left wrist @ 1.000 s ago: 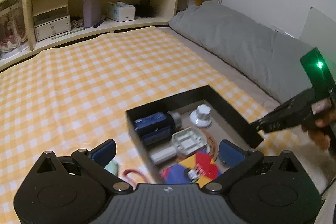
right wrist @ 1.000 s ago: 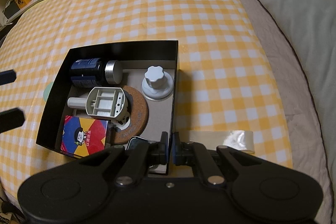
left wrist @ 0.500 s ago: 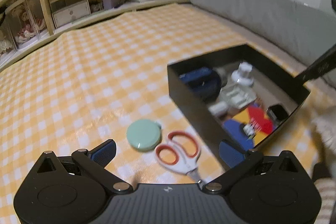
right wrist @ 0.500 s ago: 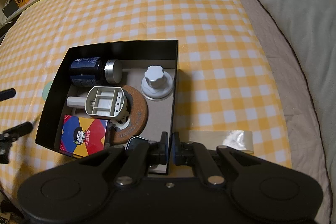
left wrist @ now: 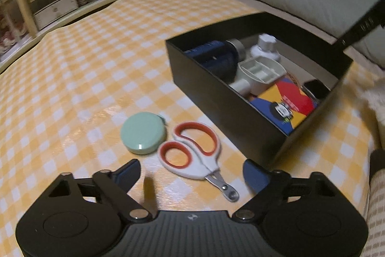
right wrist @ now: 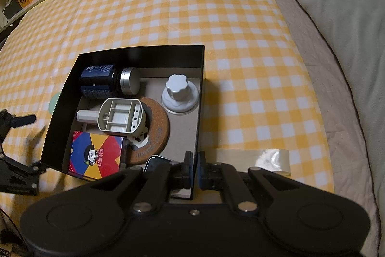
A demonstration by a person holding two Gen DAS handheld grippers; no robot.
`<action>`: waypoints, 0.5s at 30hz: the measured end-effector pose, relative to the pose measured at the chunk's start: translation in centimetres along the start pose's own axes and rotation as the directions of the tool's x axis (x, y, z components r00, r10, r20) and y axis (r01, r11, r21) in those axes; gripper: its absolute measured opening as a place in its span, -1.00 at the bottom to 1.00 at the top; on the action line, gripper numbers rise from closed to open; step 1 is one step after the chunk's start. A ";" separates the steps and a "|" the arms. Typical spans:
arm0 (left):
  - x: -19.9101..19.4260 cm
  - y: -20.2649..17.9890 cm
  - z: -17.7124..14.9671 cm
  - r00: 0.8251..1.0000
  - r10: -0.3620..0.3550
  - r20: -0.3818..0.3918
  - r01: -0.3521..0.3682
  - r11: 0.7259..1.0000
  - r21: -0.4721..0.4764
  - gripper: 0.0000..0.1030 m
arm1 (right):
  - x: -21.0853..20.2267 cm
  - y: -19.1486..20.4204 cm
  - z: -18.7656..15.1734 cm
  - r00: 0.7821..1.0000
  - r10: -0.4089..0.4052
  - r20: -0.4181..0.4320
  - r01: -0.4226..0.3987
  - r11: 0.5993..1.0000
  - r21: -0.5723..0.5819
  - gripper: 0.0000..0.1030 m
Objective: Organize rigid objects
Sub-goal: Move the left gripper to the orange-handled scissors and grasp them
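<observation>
Red-and-white scissors (left wrist: 192,151) and a mint round case (left wrist: 143,133) lie on the yellow checked cloth, left of a black box (left wrist: 216,93). My left gripper (left wrist: 192,172) hovers low over the scissors' blade end. Its jaws are closing, the scissors lie between them, and the pads do not touch. The black box (right wrist: 60,107) holds a dark blue bottle (right wrist: 101,83), a white knob (right wrist: 179,90), a grey plastic part (right wrist: 120,118), a cork disc (right wrist: 156,131) and a colourful card pack (right wrist: 96,154). My right gripper (right wrist: 195,168) is shut on the box's near right wall.
A grey pillow (right wrist: 336,4) runs along the right side of the bed. A strip of clear tape (right wrist: 264,155) holds the cloth's edge beside the box. Wooden shelves (left wrist: 60,4) with small boxes stand at the far end. A striped sleeve (left wrist: 377,196) shows at the right.
My left gripper swung left off the box and sank toward the cloth, bringing the scissors and mint case into view; its fingers have narrowed a little. The right gripper and box stayed still.
</observation>
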State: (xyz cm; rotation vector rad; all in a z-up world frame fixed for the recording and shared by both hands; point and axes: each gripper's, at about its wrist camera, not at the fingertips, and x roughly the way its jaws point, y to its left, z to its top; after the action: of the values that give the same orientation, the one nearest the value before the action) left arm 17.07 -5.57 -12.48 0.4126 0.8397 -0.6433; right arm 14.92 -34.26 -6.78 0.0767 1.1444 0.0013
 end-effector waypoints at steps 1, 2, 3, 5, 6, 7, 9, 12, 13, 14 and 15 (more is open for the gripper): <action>0.1 -0.2 -0.1 1.000 -0.006 0.000 0.006 1.000 0.010 0.55 | 0.0 0.0 0.0 1.000 0.000 0.000 0.000 1.000 0.000 -0.92; 0.1 -0.3 -0.1 1.000 -0.010 -0.007 0.010 1.000 0.018 0.49 | 0.0 0.0 0.0 1.000 0.001 0.000 -0.001 1.000 0.001 -0.92; 0.2 -0.4 -0.1 1.000 -0.014 -0.019 0.015 1.000 0.025 0.36 | 0.0 0.0 0.0 1.000 0.001 0.000 -0.001 1.000 0.001 -0.92; 0.2 -0.3 -0.1 0.999 -0.037 -0.026 0.037 0.999 0.025 0.20 | 0.0 0.0 0.0 1.000 0.000 0.000 0.000 1.000 0.001 -0.92; 0.1 -0.3 -0.1 0.998 -0.042 -0.036 0.043 0.999 0.025 0.05 | 0.0 0.0 0.0 1.000 0.001 0.000 -0.001 1.000 0.001 -0.92; 0.0 -0.2 0.0 0.998 -0.049 -0.045 0.050 0.998 0.028 -0.12 | 0.1 0.0 0.0 1.000 0.001 0.000 -0.001 1.000 0.001 -0.92; -0.2 0.0 0.0 0.996 -0.059 -0.065 0.061 0.998 0.034 -0.41 | 0.1 0.0 0.0 1.000 0.000 0.000 0.000 1.000 0.001 -0.92; -0.5 0.3 -0.2 0.993 -0.068 -0.100 0.072 0.997 0.038 -0.74 | 0.1 0.0 0.0 1.000 0.000 0.000 0.000 1.000 0.001 -0.92; -0.6 0.5 -0.2 0.991 -0.074 -0.114 0.079 0.996 0.042 -0.76 | 0.1 0.0 0.0 1.000 0.000 0.000 0.000 1.000 0.001 -0.92; -0.7 0.6 -0.3 0.988 -0.084 -0.128 0.091 0.995 0.048 -0.76 | 0.1 0.0 0.0 1.000 0.000 0.000 0.000 1.000 0.001 -0.92; -0.8 0.8 -0.4 0.985 -0.095 -0.142 0.104 0.993 0.052 -0.76 | 0.1 0.0 0.0 1.000 0.000 0.000 0.000 1.000 0.001 -0.92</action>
State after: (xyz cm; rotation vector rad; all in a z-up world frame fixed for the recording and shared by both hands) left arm 17.01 -4.45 -11.97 0.4758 0.9803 -0.7396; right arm 14.94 -34.24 -6.85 0.0774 1.1446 0.0010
